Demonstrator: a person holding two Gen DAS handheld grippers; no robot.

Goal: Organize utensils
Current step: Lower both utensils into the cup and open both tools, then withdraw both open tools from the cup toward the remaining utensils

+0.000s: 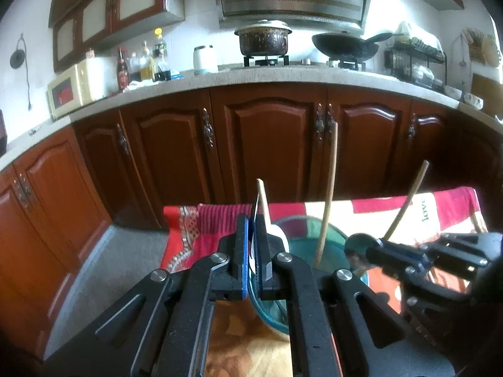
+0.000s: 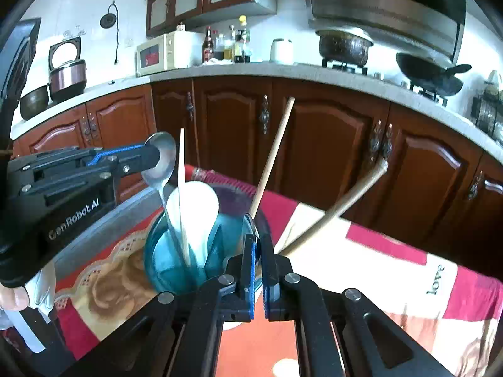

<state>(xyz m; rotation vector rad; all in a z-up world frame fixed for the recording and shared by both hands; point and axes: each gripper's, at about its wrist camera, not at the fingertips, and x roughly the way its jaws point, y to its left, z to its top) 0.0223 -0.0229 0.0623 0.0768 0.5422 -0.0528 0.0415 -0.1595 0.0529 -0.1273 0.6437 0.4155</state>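
A teal glass (image 2: pixel 166 260) stands on the patterned tablecloth (image 2: pixel 377 270). In it are a white spoon (image 2: pixel 195 210), a thin chopstick (image 2: pixel 181 188) and a longer wooden stick (image 2: pixel 273 157). My left gripper (image 1: pixel 253 216) is shut on the bowl of a metal spoon (image 2: pixel 163 160), whose handle points down into the glass. Just right of the glass (image 1: pixel 301 245), my right gripper (image 2: pixel 257 238) is shut on a dark spoon bowl (image 1: pixel 358 245). Its wooden handle (image 1: pixel 405 201) slants up to the right.
Dark wooden cabinets (image 1: pixel 267 144) under a pale counter (image 1: pixel 283 73) run behind the table. Grey floor (image 1: pixel 119 260) lies left of the table. A person's thumb (image 2: pixel 14 298) shows under the left gripper's body (image 2: pixel 63 194).
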